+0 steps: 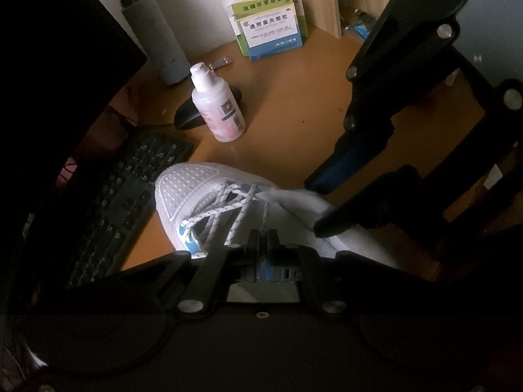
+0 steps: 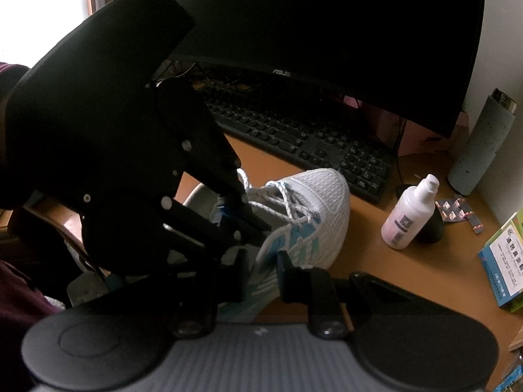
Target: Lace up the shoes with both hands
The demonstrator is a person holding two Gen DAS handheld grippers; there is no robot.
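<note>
Left gripper (image 1: 262, 233): jaws pressed fully together low over the shoe, right at the upper end of the lacing; whether a strand of lace is pinched between the pads cannot be told, since the fingers hide that spot. Right gripper (image 2: 261, 261): jaws a little apart, straddling the side wall of the shoe (image 2: 304, 215) near its collar; pads look close to the fabric, yet actual contact cannot be told.

Between both tools, a white mesh sneaker, toe pointing away toward the keyboard (image 2: 304, 137), lying on a brown desk (image 1: 294, 104). Perforated white toe cap, light blue and green stripes along the side, pale sole edge. White laces (image 1: 228, 209) flecked with blue, already criss-crossed through several eyelet rows, slack and slightly raised above the tongue.

Further out: a white spray bottle (image 1: 217, 104) standing upright just beyond the toe, a dark computer mouse (image 1: 188, 114) right behind it, a grey flask (image 1: 153, 36) near the wall, green and blue medicine boxes (image 1: 271, 29) stacked at the back, blister packs (image 2: 457, 212) lying flat, a black monitor (image 2: 327, 19) above the keyboard.
</note>
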